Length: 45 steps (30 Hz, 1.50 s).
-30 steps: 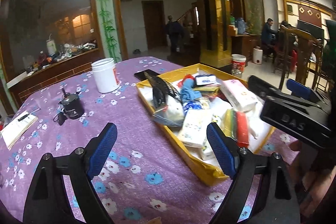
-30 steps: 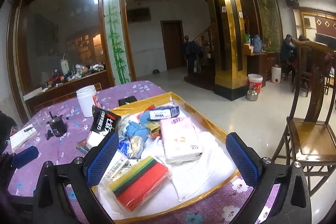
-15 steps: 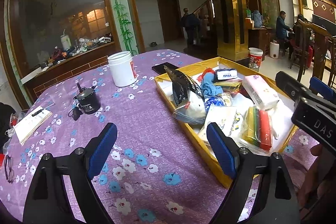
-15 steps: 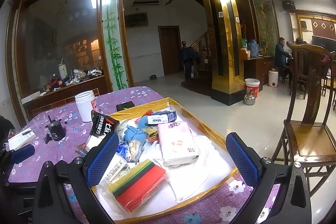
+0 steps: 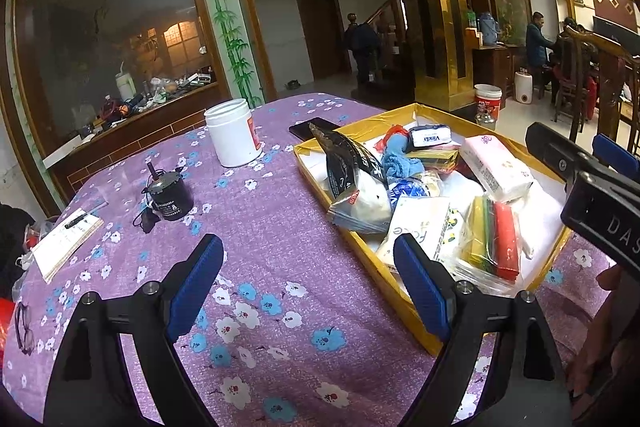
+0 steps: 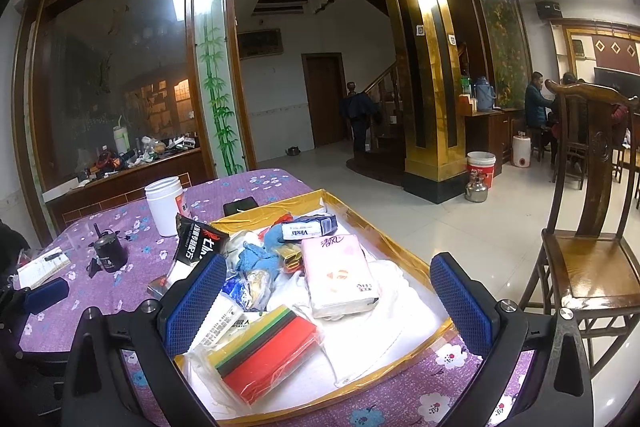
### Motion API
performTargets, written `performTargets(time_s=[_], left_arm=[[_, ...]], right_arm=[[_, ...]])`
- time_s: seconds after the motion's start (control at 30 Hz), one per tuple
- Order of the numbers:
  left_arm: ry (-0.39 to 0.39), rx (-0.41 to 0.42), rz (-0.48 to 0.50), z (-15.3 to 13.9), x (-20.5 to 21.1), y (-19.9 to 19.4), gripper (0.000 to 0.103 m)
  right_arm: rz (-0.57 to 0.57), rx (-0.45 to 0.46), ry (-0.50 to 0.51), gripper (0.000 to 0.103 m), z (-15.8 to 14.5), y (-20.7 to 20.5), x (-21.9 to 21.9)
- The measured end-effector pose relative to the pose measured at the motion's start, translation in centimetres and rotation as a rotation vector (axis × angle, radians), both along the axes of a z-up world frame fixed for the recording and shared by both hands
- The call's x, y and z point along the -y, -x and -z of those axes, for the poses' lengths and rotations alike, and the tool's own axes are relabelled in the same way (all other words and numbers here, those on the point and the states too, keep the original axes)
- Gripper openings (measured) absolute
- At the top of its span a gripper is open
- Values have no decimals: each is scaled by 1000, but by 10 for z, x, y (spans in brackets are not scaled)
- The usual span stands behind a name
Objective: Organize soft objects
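While both tools hovered above the worktop (image 5: 280, 227), the left tool (image 5: 308, 287) stood wide open and empty over the purple floral cloth, its right pad at the near rim of the gold tray (image 5: 404, 301). The right tool (image 6: 328, 301) was likewise wide open, gripping nothing, poised over the tray's soft goods: a pink tissue pack (image 6: 338, 273), a red-and-yellow cloth bundle (image 6: 266, 353), a blue towel (image 6: 256, 259) and a black snack bag (image 6: 200, 243). Compared with half a second before, the left tool had shifted slightly closer to the tray; the tray contents lay unchanged.
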<state>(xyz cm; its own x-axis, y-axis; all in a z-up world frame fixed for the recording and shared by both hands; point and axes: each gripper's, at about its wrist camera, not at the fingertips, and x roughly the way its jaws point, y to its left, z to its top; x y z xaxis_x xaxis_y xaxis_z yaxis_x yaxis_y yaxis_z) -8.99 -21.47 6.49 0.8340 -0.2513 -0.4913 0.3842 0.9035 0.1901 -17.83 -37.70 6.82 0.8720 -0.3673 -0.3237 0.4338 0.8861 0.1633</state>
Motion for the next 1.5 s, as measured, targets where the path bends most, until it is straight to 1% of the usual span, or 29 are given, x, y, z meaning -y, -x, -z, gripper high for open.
performTargets(time_s=[0.17, 0.97, 1.5], left_arm=[[-16, 6, 4, 2, 2, 2, 87], [-45, 36, -10, 2, 4, 5, 87], [-52, 28, -12, 1, 4, 4, 87]], right_arm=[[1, 4, -8, 103, 0, -1, 2], [3, 4, -4, 103, 0, -1, 1], [3, 4, -5, 103, 0, 0, 1]])
